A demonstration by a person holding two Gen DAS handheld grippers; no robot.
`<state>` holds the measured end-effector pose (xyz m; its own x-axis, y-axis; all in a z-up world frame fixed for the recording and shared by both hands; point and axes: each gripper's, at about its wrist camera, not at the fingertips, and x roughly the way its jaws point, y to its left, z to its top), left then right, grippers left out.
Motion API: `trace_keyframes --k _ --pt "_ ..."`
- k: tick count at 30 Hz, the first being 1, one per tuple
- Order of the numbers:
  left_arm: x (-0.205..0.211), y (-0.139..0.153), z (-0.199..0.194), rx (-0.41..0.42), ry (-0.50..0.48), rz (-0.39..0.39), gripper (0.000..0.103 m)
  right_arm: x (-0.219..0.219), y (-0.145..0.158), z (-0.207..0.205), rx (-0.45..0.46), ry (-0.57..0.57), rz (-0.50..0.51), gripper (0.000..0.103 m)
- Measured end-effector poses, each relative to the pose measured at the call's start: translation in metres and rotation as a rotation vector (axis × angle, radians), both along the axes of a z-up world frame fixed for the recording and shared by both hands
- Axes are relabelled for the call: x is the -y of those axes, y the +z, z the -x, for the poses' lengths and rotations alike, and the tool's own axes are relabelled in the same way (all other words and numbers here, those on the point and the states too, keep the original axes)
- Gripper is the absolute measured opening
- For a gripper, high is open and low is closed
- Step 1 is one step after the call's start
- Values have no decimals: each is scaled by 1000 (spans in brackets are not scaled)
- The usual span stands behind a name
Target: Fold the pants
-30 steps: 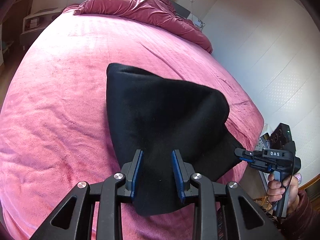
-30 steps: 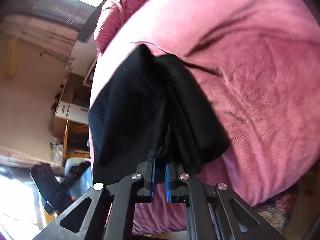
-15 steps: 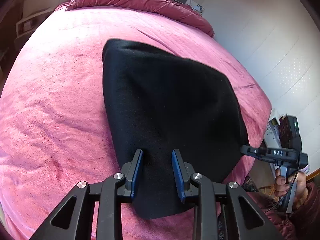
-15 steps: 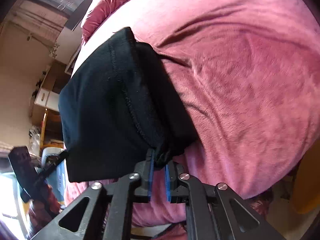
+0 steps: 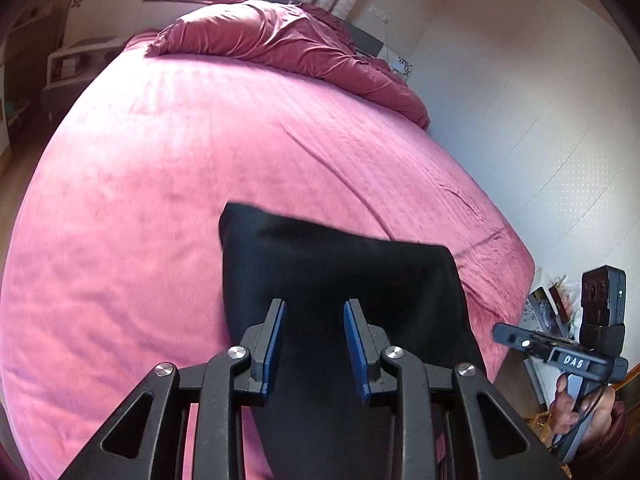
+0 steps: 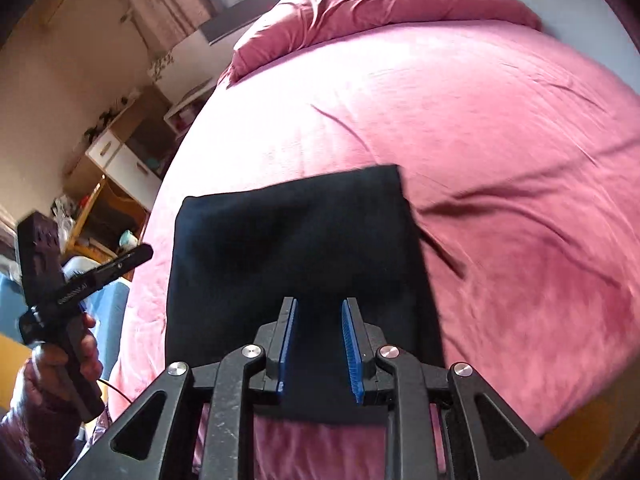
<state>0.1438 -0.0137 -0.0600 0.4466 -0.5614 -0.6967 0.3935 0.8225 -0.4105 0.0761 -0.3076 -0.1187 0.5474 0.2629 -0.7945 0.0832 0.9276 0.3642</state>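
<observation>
The black pants (image 5: 340,264) lie as a flat folded rectangle on the pink bed (image 5: 160,160), near its front edge. My left gripper (image 5: 314,306) hovers over their near end, open, with nothing between its blue pads (image 5: 276,340). In the right wrist view the pants (image 6: 292,232) spread out ahead of my right gripper (image 6: 319,304). Its jaws are opening and no cloth is pinched between them. Each gripper also shows in the other's view, held by a hand off the bed's side: the right gripper (image 5: 520,340) and the left gripper (image 6: 132,258).
A crumpled maroon duvet (image 5: 280,36) is heaped at the head of the bed. A white wall (image 5: 540,120) runs along the right side. Wooden shelves and drawers (image 6: 120,152) stand by the left side, with clutter on the floor (image 5: 548,312) by the bed's corner.
The right gripper was shut on the pants' bunched edge and has let go. The pants have dropped flat into a rectangle. Both grippers have drawn back and up from them.
</observation>
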Motion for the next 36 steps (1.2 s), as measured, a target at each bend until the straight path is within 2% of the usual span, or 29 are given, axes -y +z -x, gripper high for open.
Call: trace_keyframes --k 5,9,12,14,17,19,21,24,26,30,34,36 --pt "19 4 -21 4 4 -38 30 -17 -3 -35 -10 6 45 26" --pt "34 -10 -37 -21 -9 -119 30 -15 -27 -59 -99 -28 156 26" --pt "38 -27 -44 -56 3 -168 30 -8 -47 -65 -149 -27 188 17" --pt "40 -41 -51 -99 19 -176 30 -9 -57 -69 -165 -24 217 13" --pt "38 -66 -59 -162 65 -145 30 -7 -70 -74 -148 -33 207 10" --pt "36 -71 -58 -152 83 -124 29 -5 -74 -72 -119 -34 199 10" --pt "37 -68 -53 -129 79 -137 29 -6 -74 -68 -99 -21 202 10" --pt "30 -52 -45 -111 100 -111 30 -3 -72 -62 -75 -28 176 10" --pt "21 -37 -29 -58 134 -114 32 1 -72 -58 -68 -35 153 10" --pt "6 -20 16 13 101 -93 32 3 -70 -53 -58 -38 130 10" --pt "16 -31 58 37 39 -150 32 6 -68 -51 -49 -37 111 10" --pt "28 -47 71 29 10 -244 32 7 -69 -51 -47 -36 104 10"
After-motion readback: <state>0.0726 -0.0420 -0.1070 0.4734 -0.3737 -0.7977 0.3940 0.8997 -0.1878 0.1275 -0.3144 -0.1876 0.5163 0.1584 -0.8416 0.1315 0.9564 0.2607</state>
